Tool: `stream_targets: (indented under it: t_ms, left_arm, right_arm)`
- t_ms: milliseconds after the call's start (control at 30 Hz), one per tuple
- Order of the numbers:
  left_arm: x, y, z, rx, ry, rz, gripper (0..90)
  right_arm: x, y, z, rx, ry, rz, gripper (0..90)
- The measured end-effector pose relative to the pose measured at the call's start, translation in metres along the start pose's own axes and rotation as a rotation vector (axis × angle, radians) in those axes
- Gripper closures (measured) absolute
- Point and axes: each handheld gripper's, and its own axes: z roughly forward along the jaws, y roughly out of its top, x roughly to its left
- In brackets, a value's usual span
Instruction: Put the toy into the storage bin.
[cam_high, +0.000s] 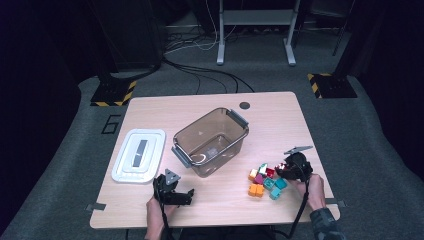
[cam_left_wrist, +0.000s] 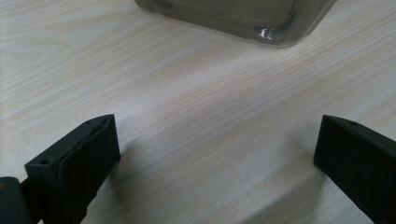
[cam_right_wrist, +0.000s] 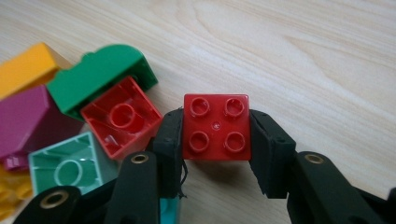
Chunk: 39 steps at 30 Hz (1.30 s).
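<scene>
right fingers: clamped on red brick, studs up, low over desk
left fingers: apart, nothing between, bare desk under
beside right fingers: brick pile, hollow red brick touching one finger
risk: lifting may snag that neighbour and drag the pile
bin: between both fingers, open, looks empty
lid: beyond left fingers, flat

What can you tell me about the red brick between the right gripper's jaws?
The red brick is a square, glossy plastic block with four round studs facing the gripper camera. The right gripper clamps it, one black pad on each of two opposite sides. It sits at the edge of the brick pile on the wooden table, beside an overturned hollow red brick.
</scene>
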Motion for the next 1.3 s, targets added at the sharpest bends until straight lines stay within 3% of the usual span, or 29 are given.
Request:
stream_targets:
  t_ms: [1300]
  left_arm:
    - [0.001,0.000,-0.001,0.006,0.005,0.004,0.0]
  right_arm:
    - [0.028,0.054,-0.036,-0.087,0.060,-0.104,58.5]
